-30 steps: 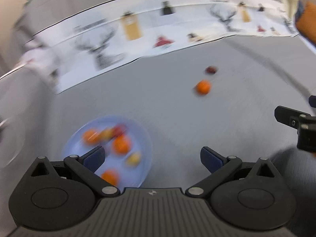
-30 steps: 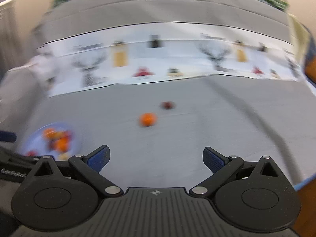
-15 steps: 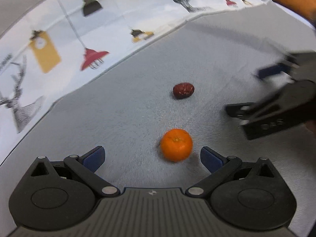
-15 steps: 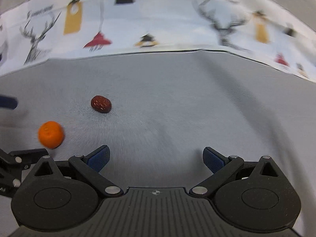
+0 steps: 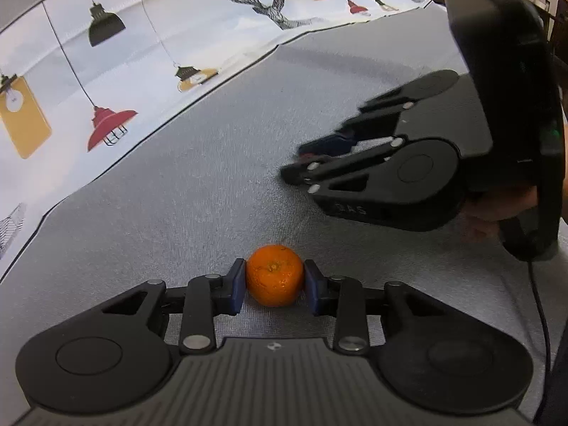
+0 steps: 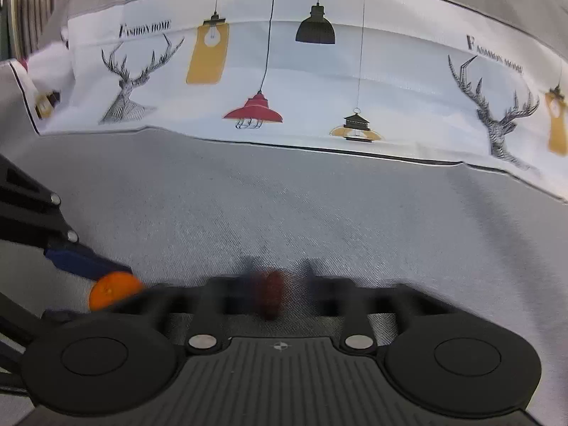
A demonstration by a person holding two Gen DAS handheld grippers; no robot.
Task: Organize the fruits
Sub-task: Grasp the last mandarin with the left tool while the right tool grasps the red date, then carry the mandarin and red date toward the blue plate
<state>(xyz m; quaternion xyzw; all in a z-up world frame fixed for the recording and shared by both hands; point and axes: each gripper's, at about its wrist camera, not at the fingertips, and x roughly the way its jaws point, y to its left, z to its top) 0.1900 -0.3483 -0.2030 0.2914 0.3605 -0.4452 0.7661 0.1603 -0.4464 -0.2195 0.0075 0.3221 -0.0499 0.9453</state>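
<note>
Grey woven tablecloth (image 5: 213,184) lay underneath; your left gripper (image 5: 274,285) clamped the small round orange mandarin (image 5: 274,275), so lift straight. Your right gripper (image 6: 275,294) straddled the dark red wrinkled date (image 6: 270,293); blur hid whether it had closed.

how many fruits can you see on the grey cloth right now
2. An orange mandarin sits clamped between the left gripper pads. A dark red date lies between the right gripper fingers, blurred. Others may lie out of view.
</note>
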